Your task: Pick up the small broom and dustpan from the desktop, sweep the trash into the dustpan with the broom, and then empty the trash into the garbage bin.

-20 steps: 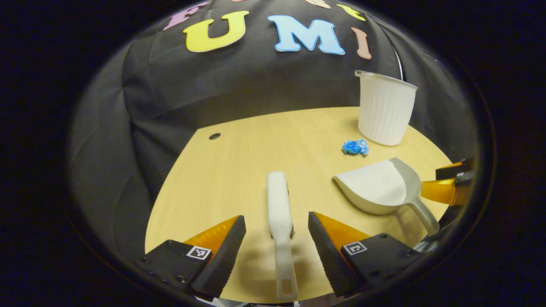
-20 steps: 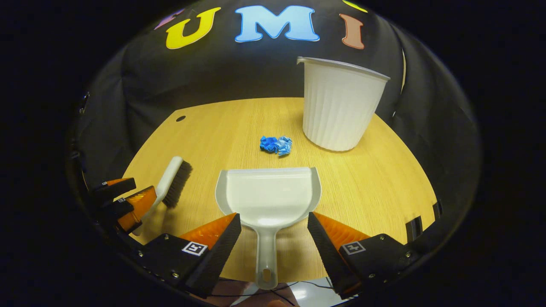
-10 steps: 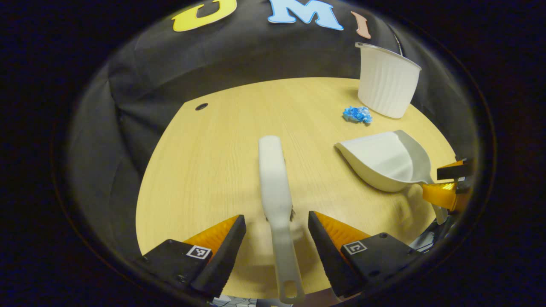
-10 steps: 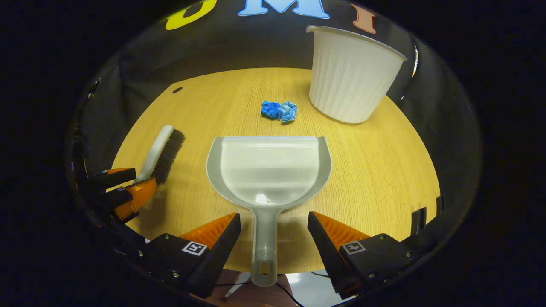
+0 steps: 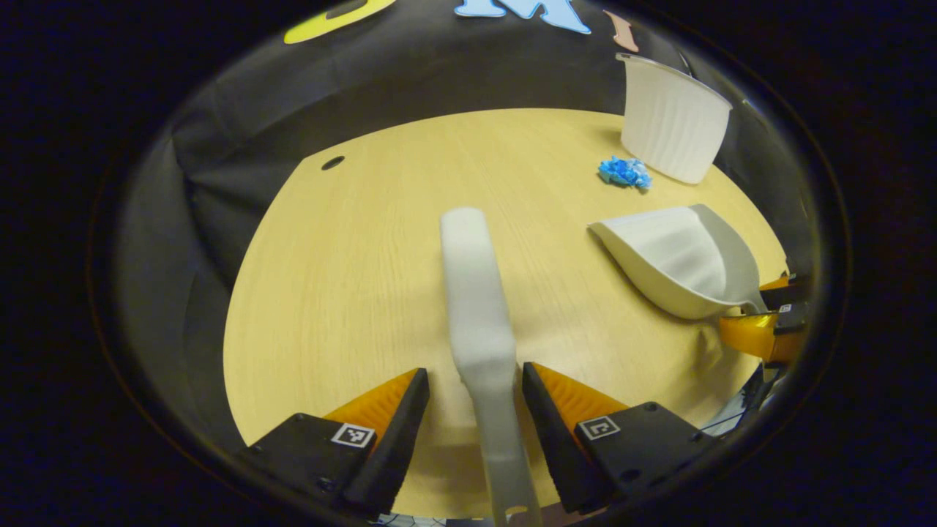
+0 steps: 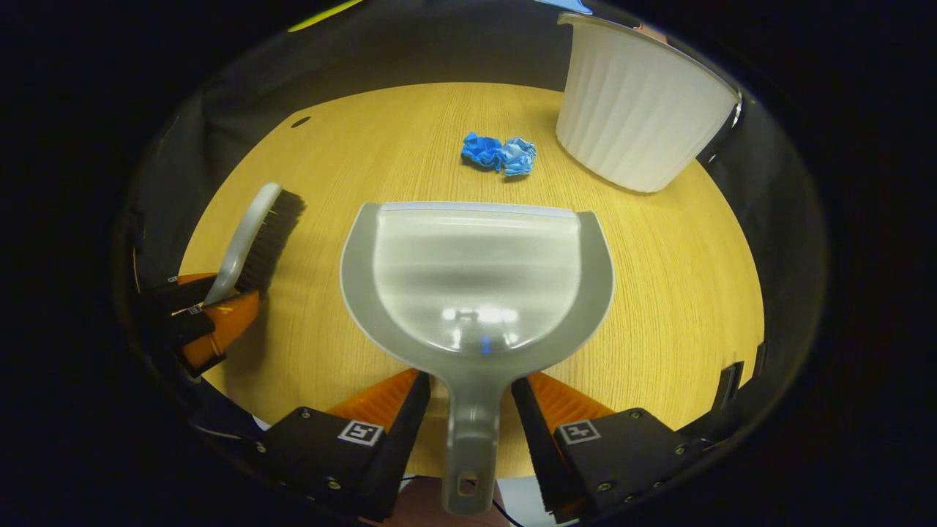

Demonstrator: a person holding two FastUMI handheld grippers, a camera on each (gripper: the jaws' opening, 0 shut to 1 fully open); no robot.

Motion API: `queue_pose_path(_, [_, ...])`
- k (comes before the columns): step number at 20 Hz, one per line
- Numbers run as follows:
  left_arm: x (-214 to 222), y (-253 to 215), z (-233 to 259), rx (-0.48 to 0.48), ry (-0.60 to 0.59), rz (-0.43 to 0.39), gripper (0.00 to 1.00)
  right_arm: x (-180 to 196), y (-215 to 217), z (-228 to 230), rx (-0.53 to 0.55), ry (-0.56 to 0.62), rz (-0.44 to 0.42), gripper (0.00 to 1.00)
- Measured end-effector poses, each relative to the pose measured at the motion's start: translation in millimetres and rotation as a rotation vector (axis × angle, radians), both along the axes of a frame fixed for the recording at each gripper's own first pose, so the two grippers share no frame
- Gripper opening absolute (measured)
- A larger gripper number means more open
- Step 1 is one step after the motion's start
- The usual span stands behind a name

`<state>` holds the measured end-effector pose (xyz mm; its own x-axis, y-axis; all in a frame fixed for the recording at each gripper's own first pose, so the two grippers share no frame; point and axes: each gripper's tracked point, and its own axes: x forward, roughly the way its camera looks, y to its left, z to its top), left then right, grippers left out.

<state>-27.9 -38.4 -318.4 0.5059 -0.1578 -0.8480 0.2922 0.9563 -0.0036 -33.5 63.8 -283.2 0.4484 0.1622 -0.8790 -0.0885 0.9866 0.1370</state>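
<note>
The white broom (image 5: 472, 293) lies on the wooden desk, bristles to its side, and its handle runs back between the fingers of my left gripper (image 5: 474, 377), which stands open with a gap on each side. The grey dustpan (image 6: 476, 278) rests flat, mouth toward the crumpled blue trash (image 6: 499, 154). Its handle passes between the fingers of my right gripper (image 6: 471, 380), whose jaws have narrowed to thin gaps beside it. The right gripper view also has the broom (image 6: 252, 234) and left gripper (image 6: 212, 315) at the left edge.
The white ribbed garbage bin (image 6: 640, 124) stands at the back right, just beyond the trash. A small dark hole (image 5: 332, 162) marks the desk's far left. The desk (image 6: 659, 278) has a curved near edge under both grippers. Black cloth walls surround it.
Both grippers have moved forward and lower over the handles. The right jaws have narrowed around the dustpan handle; the left jaws have narrowed slightly around the broom handle.
</note>
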Motion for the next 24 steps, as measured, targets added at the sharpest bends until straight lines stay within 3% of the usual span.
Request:
queue_pose_path(1, [1,-1,-2,-0.002,0.007,-0.004,0.74,0,1,-1,0.004,0.006,0.0,0.71])
queue_pose_path(2, [2,-2,-3,-0.001,0.012,-0.007,0.86,0,-2,-3,-0.008,0.012,-0.009,0.7])
queue_pose_path(4, [4,-4,-5,-0.001,0.015,-0.015,0.77,0,-2,-3,0.003,0.014,-0.011,0.53])
queue_pose_path(5, [5,-6,-6,-0.006,0.016,-0.022,0.72,0,-5,-4,-0.006,0.018,-0.021,0.54])
queue_pose_path(6, [5,-8,-6,-0.007,0.019,-0.025,0.7,-1,-4,-5,-0.005,0.02,-0.027,0.42])
queue_pose_path(7, [5,-10,-6,-0.011,0.022,-0.029,0.57,1,-5,-5,-0.007,0.019,-0.025,0.38])
queue_pose_path(8, [4,-8,-5,-0.006,0.021,-0.025,0.56,2,-5,-4,-0.008,0.015,-0.024,0.39])
queue_pose_path(10, [5,-6,-4,-0.008,0.023,-0.027,0.42,1,-4,-3,-0.012,0.011,-0.023,0.38])
queue_pose_path(11, [8,-5,-2,-0.001,0.021,-0.019,0.48,0,-4,-4,-0.007,0.007,-0.026,0.34])
queue_pose_path(13, [5,-6,-6,-0.016,0.024,-0.032,0.39,2,-4,-5,-0.005,-0.001,-0.023,0.34])
queue_pose_path(14, [6,-4,-5,-0.015,0.021,-0.03,0.41,3,-5,-5,-0.005,-0.006,-0.024,0.34])
queue_pose_path(15, [7,-5,-5,-0.017,0.02,-0.035,0.34,2,-5,-5,-0.002,-0.009,-0.031,0.34])
queue_pose_path(16, [8,-4,-5,-0.016,0.022,-0.041,0.34,2,-6,-3,-0.004,-0.013,-0.022,0.3])
queue_pose_path(19, [11,-4,-4,0.0,0.03,-0.064,0.34,1,-7,-5,-0.009,-0.018,0.005,0.33])
queue_pose_path(24, [23,-7,0,-0.027,0.051,-0.064,0.34,-1,-17,-6,-0.03,-0.026,0.045,0.3])
